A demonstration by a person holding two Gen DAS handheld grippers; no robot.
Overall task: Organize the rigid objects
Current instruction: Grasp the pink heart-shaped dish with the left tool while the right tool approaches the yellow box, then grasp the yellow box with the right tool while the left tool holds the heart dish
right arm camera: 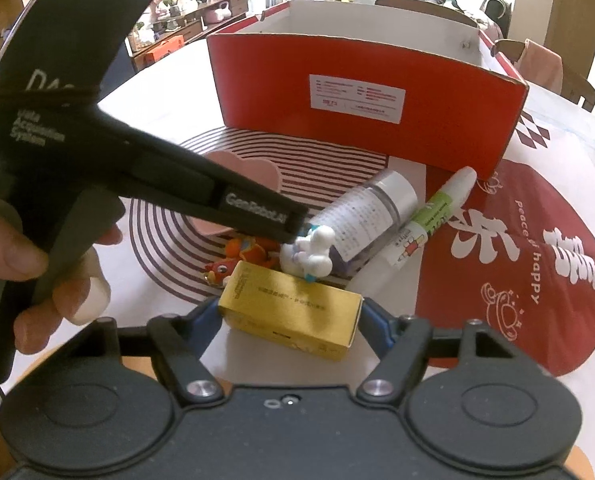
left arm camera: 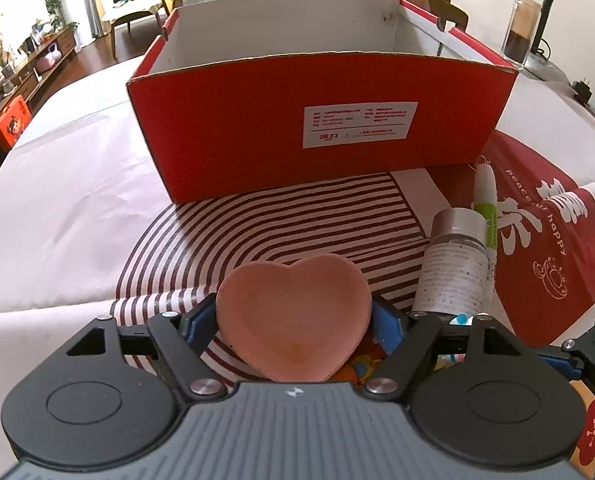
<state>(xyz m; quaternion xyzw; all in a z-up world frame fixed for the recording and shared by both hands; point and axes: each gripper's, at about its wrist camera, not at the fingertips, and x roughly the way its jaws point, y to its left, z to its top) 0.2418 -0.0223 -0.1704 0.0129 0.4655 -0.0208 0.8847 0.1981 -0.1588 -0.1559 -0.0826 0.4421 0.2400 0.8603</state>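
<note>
Left gripper (left arm camera: 293, 320): fingers closed against both sides of the pink heart dish (left arm camera: 293, 316), over the striped part of the tablecloth (left arm camera: 57, 208), short of the red box (left arm camera: 317, 120).

Right gripper (right arm camera: 291, 320): fingers flank the gold box (right arm camera: 293, 316); contact looks firm, though the near edge is hidden.

Clear bottle (right arm camera: 361, 216) and glue pen (right arm camera: 429, 220) lie side by side before the red box.

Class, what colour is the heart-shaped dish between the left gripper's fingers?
Pink; the heart-shaped dish shows best in the left wrist view.
</note>
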